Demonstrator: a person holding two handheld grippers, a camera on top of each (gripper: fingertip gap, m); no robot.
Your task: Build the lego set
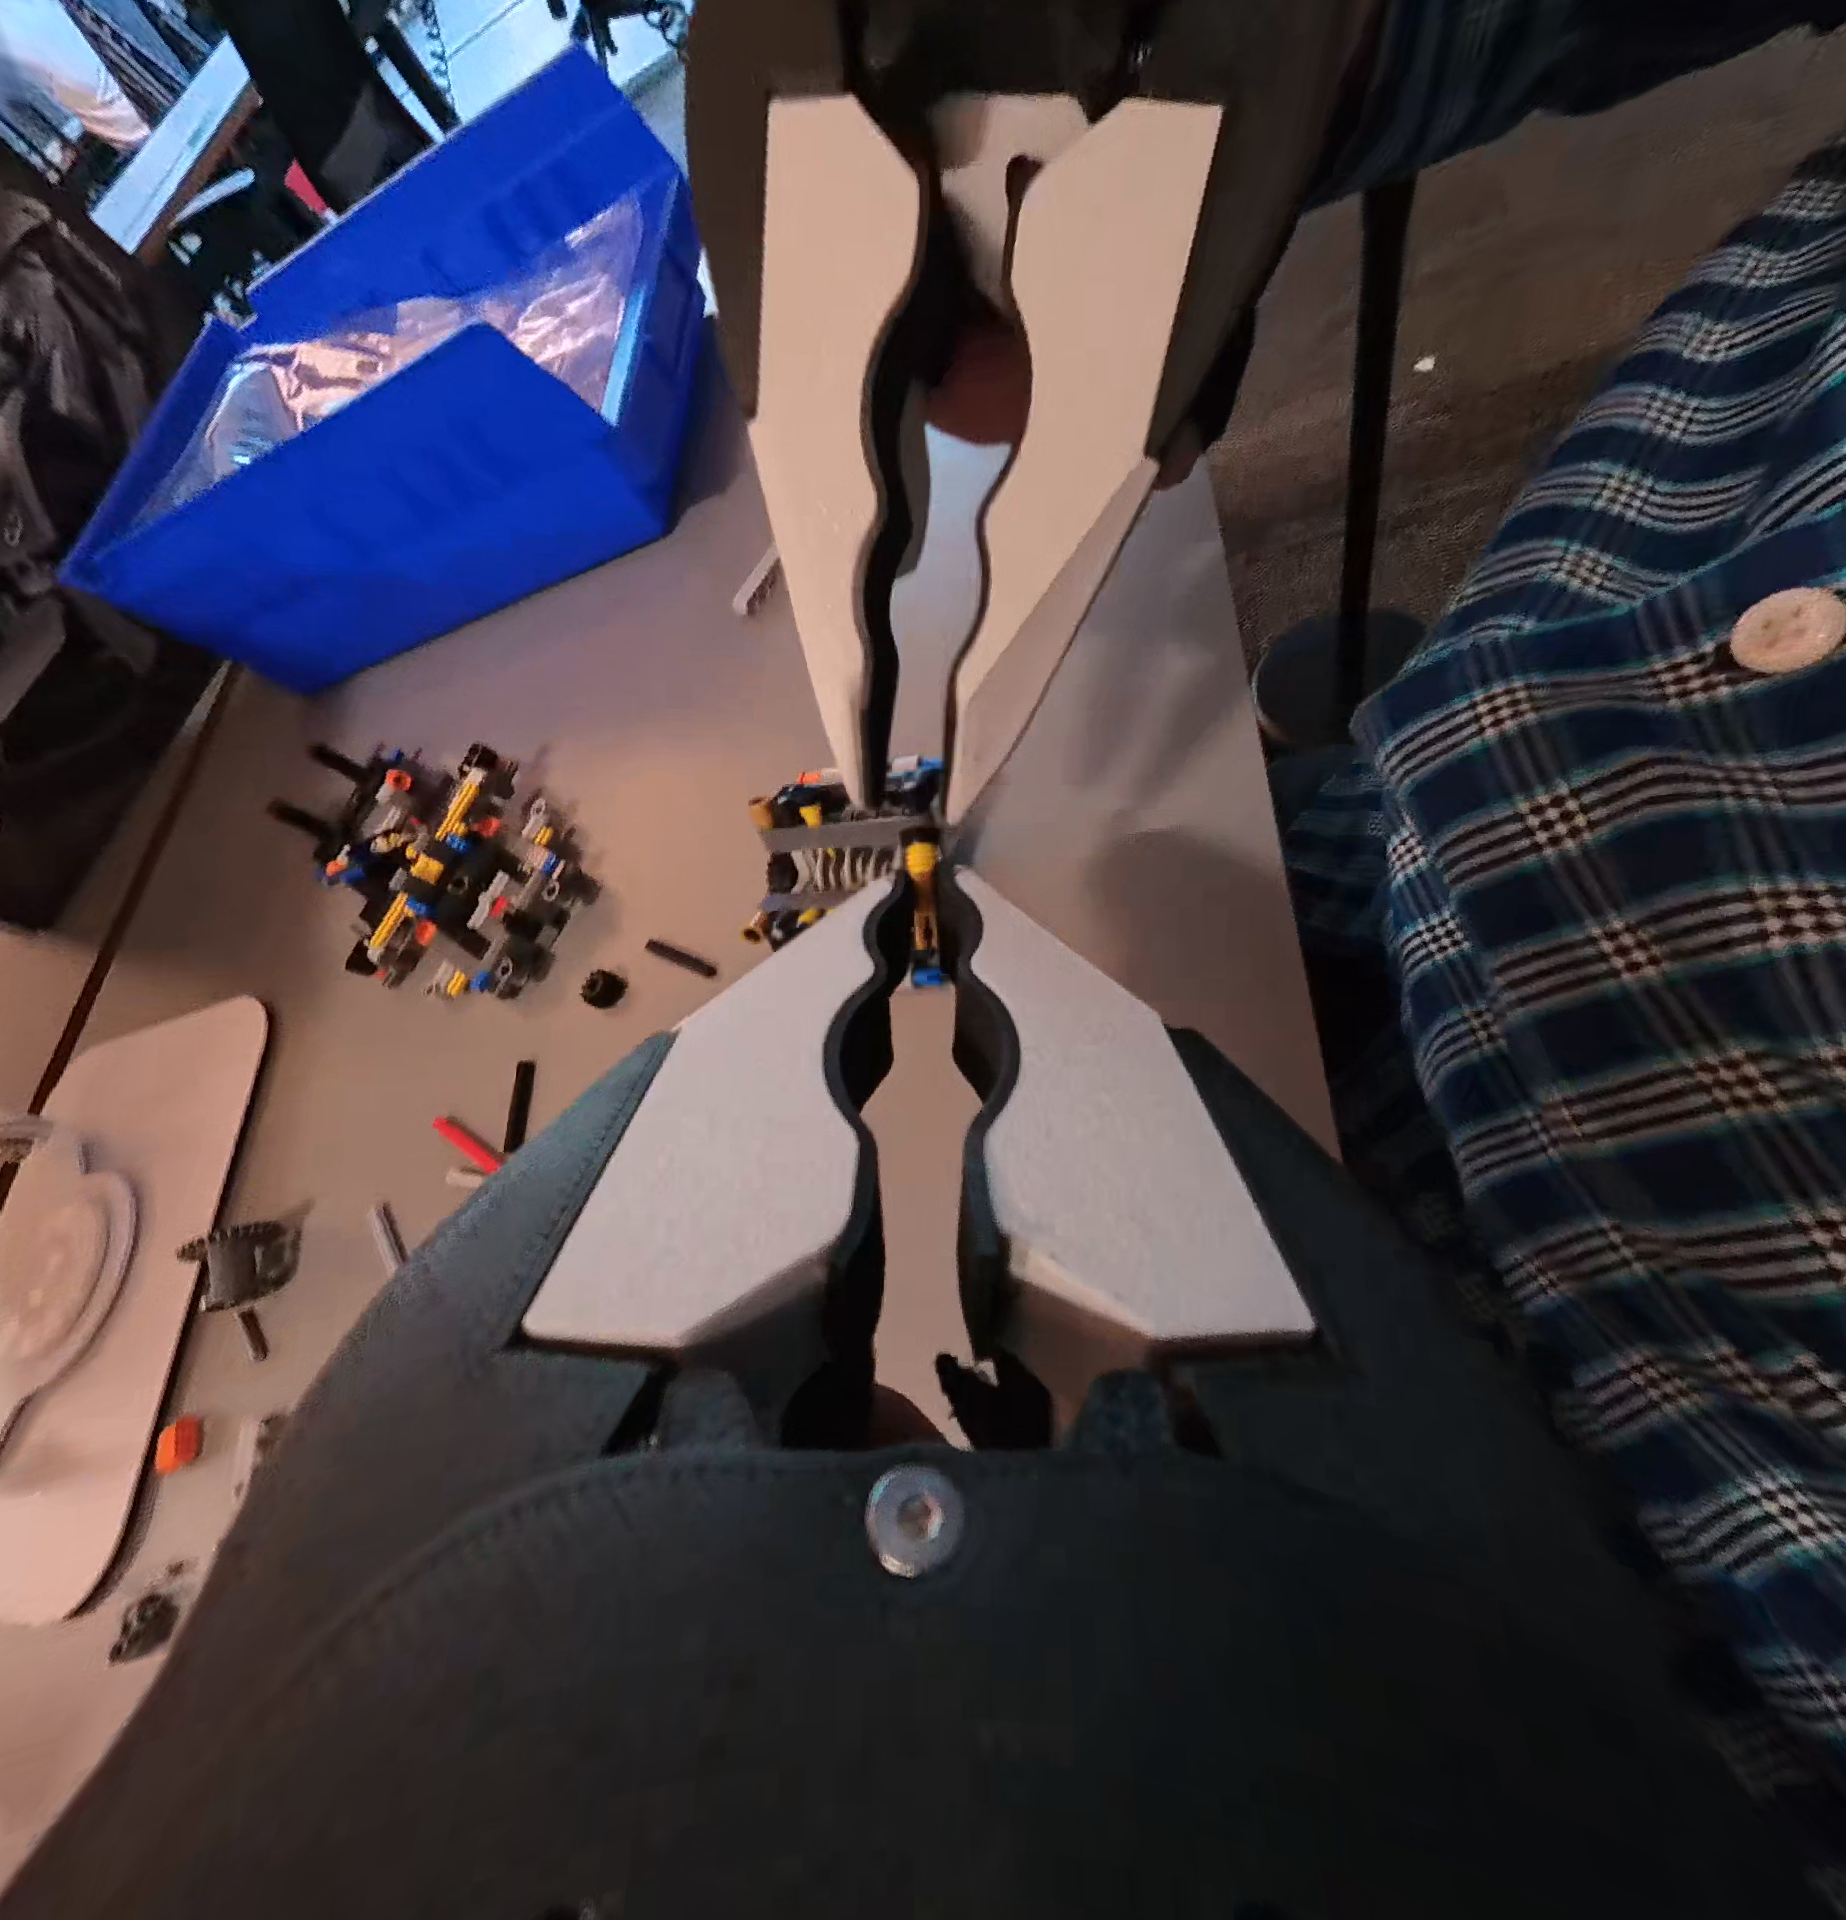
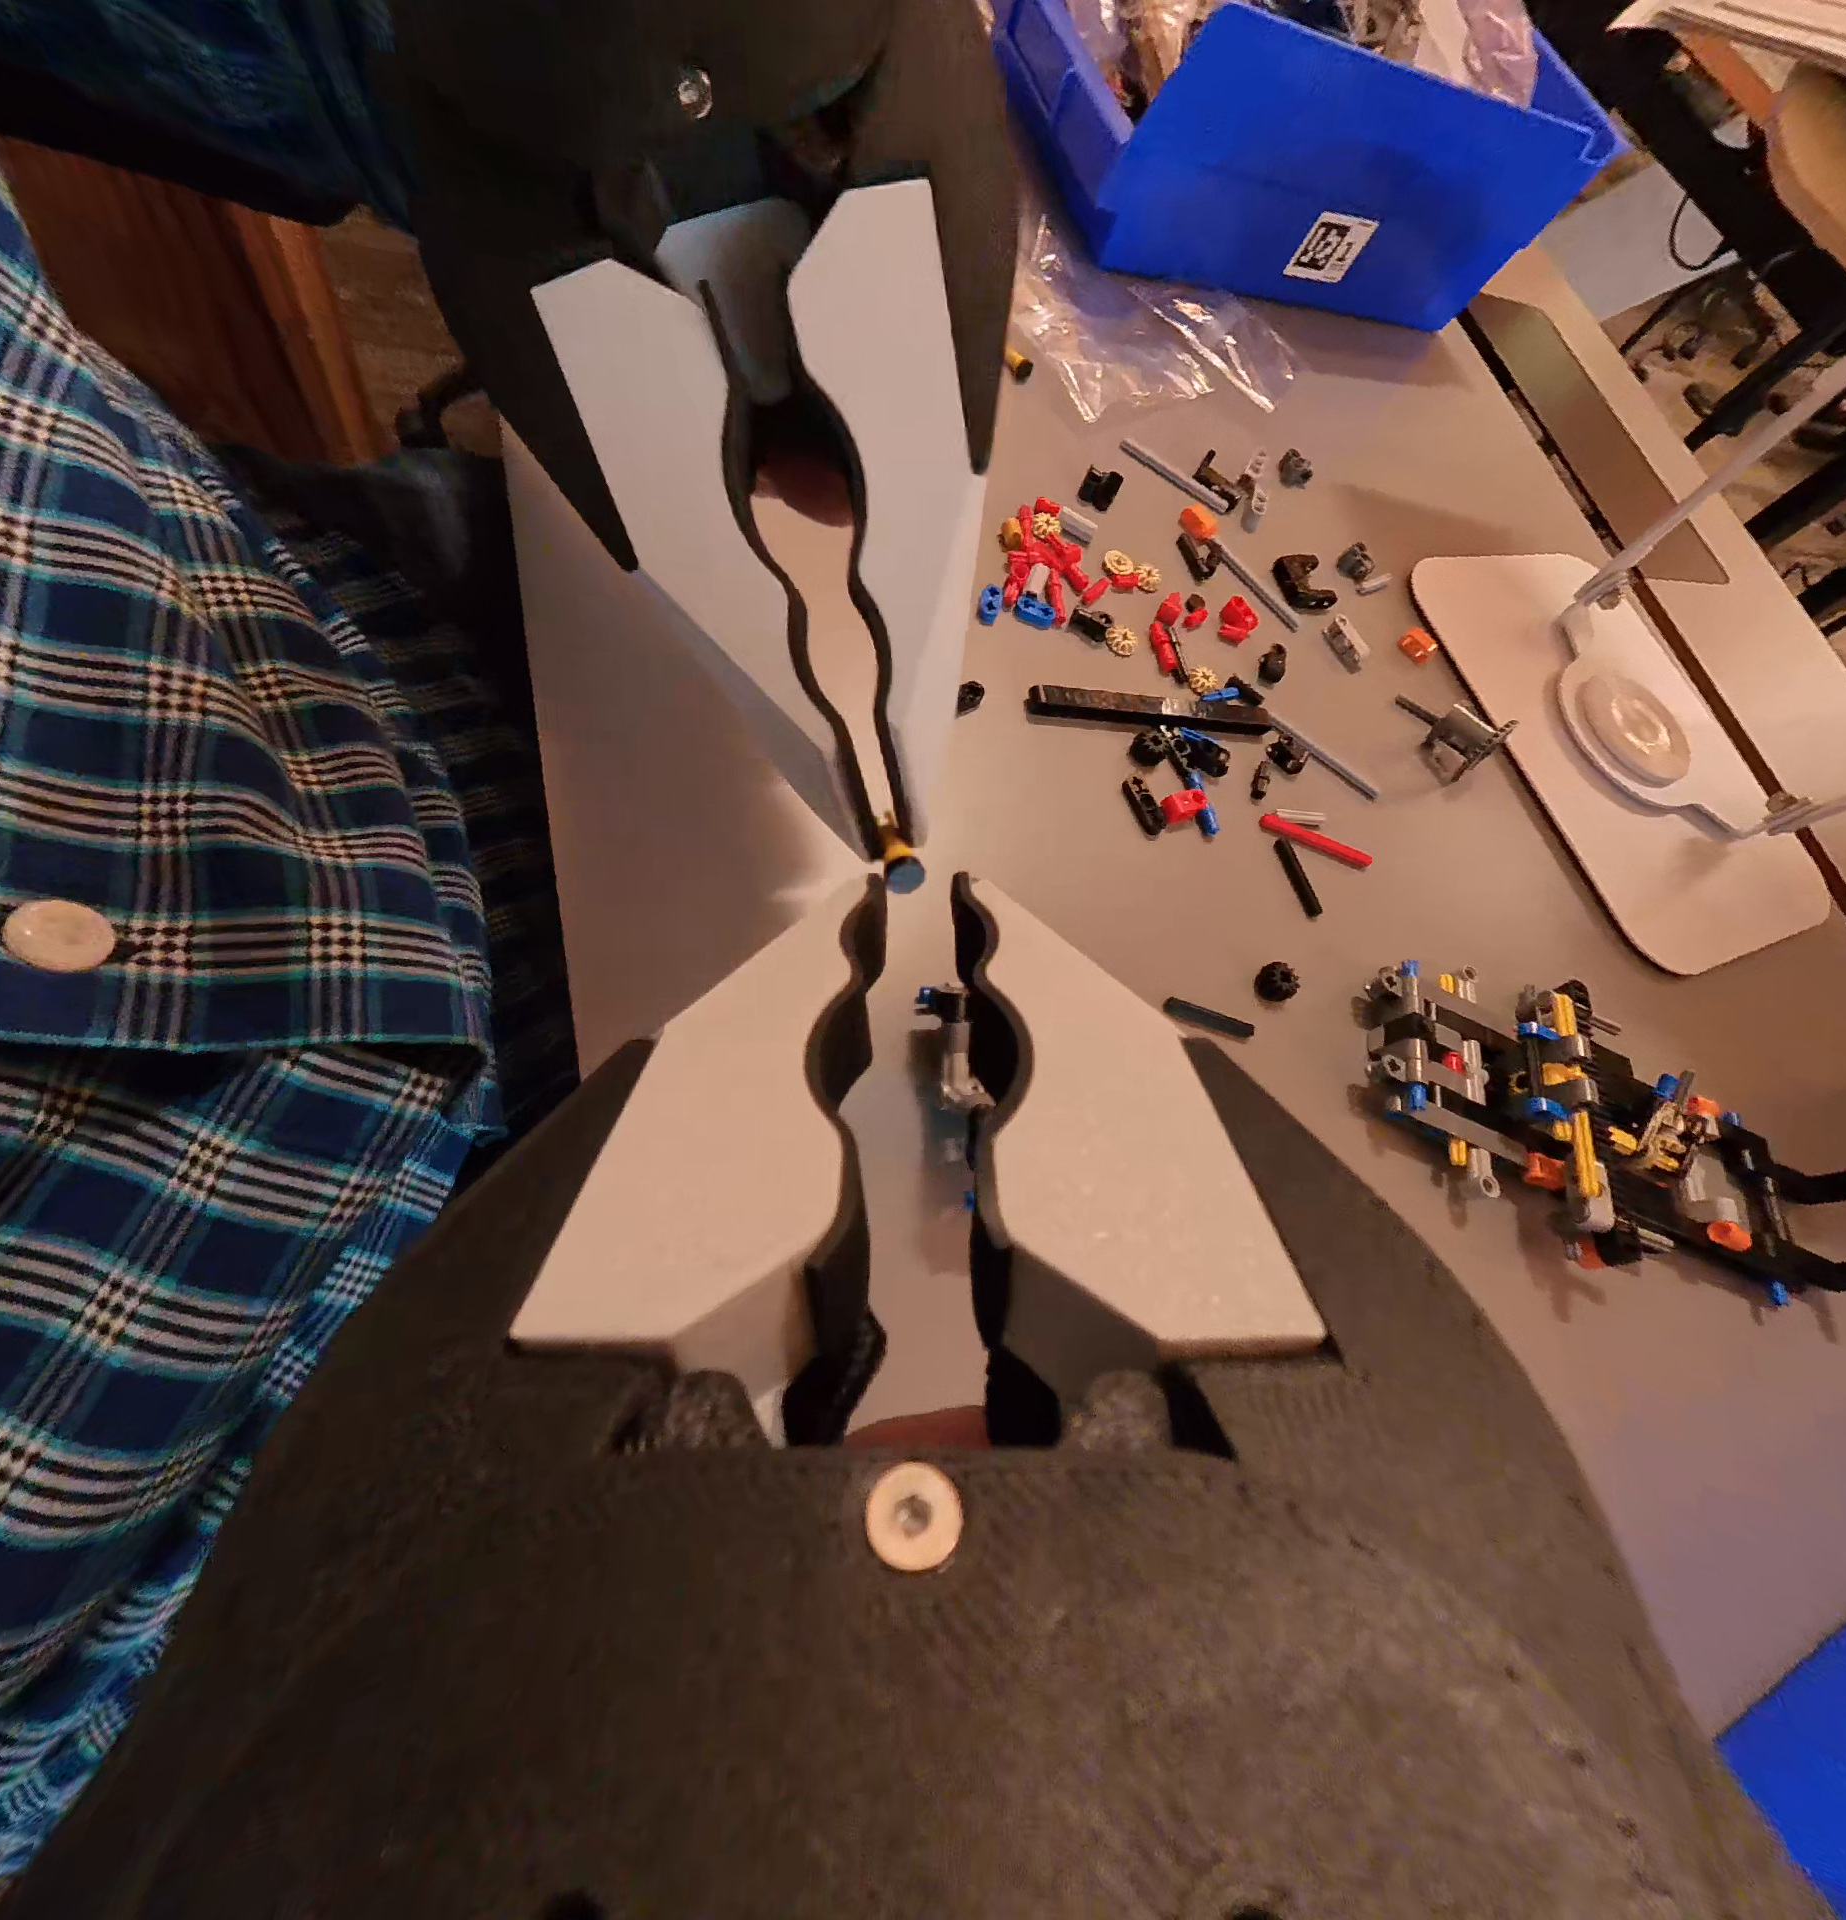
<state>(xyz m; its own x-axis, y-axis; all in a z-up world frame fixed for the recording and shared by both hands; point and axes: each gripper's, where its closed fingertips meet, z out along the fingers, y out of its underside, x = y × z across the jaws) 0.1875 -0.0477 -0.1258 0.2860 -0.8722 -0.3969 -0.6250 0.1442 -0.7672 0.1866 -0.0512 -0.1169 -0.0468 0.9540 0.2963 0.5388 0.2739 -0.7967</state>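
My left gripper (image 1: 924,899) is shut on a short yellow pin with a dark round end (image 1: 919,909). The right wrist view shows the left gripper (image 2: 891,816) coming from above with the pin (image 2: 898,854) sticking out of its tips. My right gripper (image 2: 919,883) faces it tip to tip with a narrow gap between its fingers and nothing in it. It enters the left wrist view (image 1: 911,795) from the top. A small grey, blue and yellow sub-assembly (image 1: 820,868) lies on the table under both tips, seen through the right gap (image 2: 950,1060). The larger black and yellow chassis (image 2: 1563,1122) lies apart (image 1: 451,873).
Loose red, black and grey parts (image 2: 1158,623) are scattered mid-table. A blue bin (image 2: 1314,177) and a clear bag (image 2: 1137,332) sit at the back. A white stand base (image 2: 1625,758) is beside the parts. A person's plaid shirt (image 2: 171,935) is close by the table edge. The tips of both grippers are at nearly the same place.
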